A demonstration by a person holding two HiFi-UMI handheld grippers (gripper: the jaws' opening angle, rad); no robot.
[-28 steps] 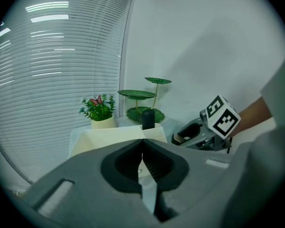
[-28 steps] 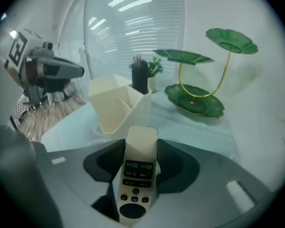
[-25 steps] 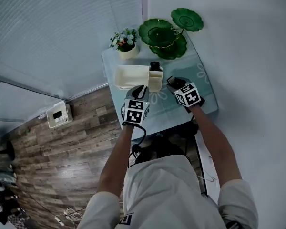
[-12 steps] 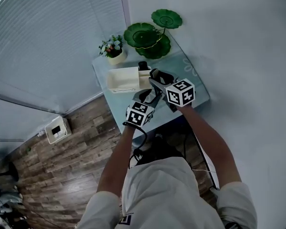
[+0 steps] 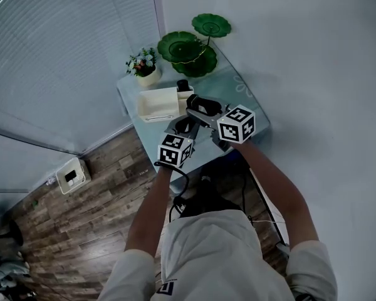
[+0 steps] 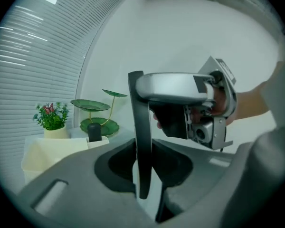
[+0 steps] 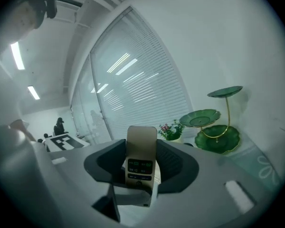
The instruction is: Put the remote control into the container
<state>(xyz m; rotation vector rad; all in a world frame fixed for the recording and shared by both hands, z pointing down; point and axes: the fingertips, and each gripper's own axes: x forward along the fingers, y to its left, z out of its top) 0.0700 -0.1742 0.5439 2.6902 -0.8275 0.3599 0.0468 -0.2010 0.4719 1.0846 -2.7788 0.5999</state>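
The remote control [image 7: 141, 148] is a cream slab with a small button panel. It stands upright in my right gripper [image 7: 142, 169], which is shut on its long sides. In the head view that gripper [image 5: 198, 105] hangs above the table, in front of the cream container [image 5: 156, 103]. My left gripper [image 5: 184, 128] sits just below it. In the left gripper view the remote [image 6: 140, 127] shows edge-on as a thin dark strip between the left jaws [image 6: 147, 167]. Those jaws have just been closing, and a light gap still shows beside the strip.
A black object [image 5: 182, 85] stands in the container's small end compartment. Behind it are a green tiered dish stand [image 5: 192, 46] and a potted flower [image 5: 144, 64]. The glass table [image 5: 241, 96] sits in a corner between the blinds and a wall. A white box [image 5: 69, 175] lies on the wooden floor.
Both grippers have lifted off the table and come together. The right one rose more, carrying the remote, which now stands between the left jaws.
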